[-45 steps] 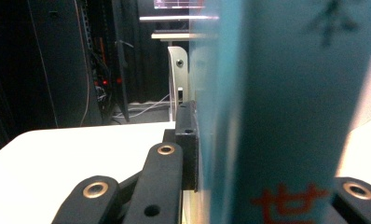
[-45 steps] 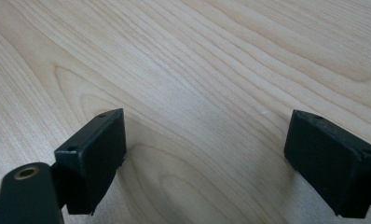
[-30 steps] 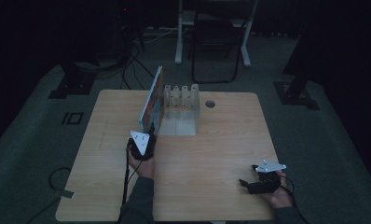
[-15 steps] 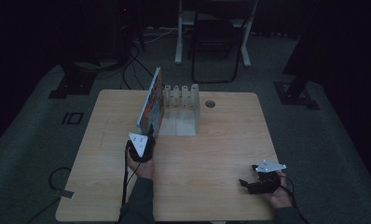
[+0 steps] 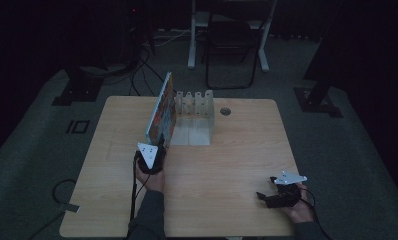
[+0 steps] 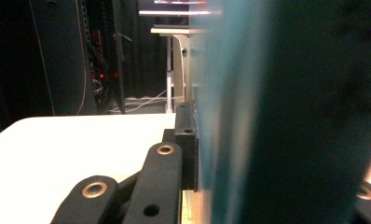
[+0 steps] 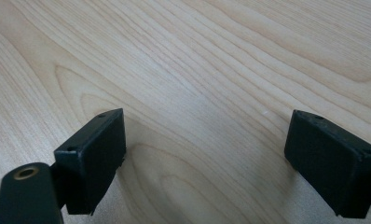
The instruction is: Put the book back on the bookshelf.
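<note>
A thin book (image 5: pixel 161 111) with a colourful cover stands upright on its edge at the left end of a white slotted rack (image 5: pixel 194 117). My left gripper (image 5: pixel 156 146) is shut on the book's near edge, held from the front by a hand. In the left gripper view the teal book (image 6: pixel 277 116) stands between the jaws, and the left pad (image 6: pixel 186 140) lies flat against it. My right gripper (image 5: pixel 263 196) rests low at the table's front right, open. Its jaws stand wide apart over bare wood (image 7: pixel 207 140) with nothing between them.
The wooden table (image 5: pixel 237 150) has a round cable hole (image 5: pixel 225 111) right of the rack. A chair (image 5: pixel 232 45) and desk legs stand on the dark floor behind the table. A cable (image 5: pixel 62 192) lies on the floor at the left.
</note>
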Tool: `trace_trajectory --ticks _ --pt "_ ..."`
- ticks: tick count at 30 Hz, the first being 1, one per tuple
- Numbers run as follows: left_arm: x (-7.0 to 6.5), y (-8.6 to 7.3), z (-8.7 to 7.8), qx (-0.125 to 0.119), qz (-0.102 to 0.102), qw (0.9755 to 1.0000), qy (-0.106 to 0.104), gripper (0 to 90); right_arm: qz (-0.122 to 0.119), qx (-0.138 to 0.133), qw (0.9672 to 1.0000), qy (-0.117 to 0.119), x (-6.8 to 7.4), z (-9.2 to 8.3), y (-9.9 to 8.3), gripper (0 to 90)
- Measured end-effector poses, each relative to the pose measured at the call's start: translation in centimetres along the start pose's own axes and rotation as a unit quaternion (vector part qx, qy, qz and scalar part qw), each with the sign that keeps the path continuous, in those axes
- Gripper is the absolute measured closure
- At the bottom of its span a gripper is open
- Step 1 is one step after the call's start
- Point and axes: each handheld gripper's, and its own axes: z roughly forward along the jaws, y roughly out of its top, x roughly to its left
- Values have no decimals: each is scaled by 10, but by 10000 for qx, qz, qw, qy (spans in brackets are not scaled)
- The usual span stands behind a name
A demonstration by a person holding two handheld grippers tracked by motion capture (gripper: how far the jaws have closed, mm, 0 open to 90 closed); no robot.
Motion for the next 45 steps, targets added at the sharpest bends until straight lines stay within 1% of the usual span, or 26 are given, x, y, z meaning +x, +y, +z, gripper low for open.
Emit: trace_trajectory --ticks 9,18,28,33,39,41,45 --pt "4 0 0 -12 -49 10000 5 799 4 -1 10000 1 0 0 0 120" --pt "8 0 0 9 8 10000 -69 794 0 1 10000 0 0 0 0 120" --pt "9 0 0 -10 45 9999 -90 778 1 1 10000 -1 0 0 0 120" --pt "10 0 -1 -35 16 9999 -115 719 0 2 10000 -1 0 0 0 120" --pt "12 0 -2 -66 -51 9996 -280 620 0 2 10000 -1 0 0 0 120" --pt "12 0 -2 -81 -39 9995 -294 579 -1 2 10000 -1 0 0 0 120" --pt "12 0 -2 -51 -36 9992 -406 521 0 2 10000 -1 0 0 0 120"
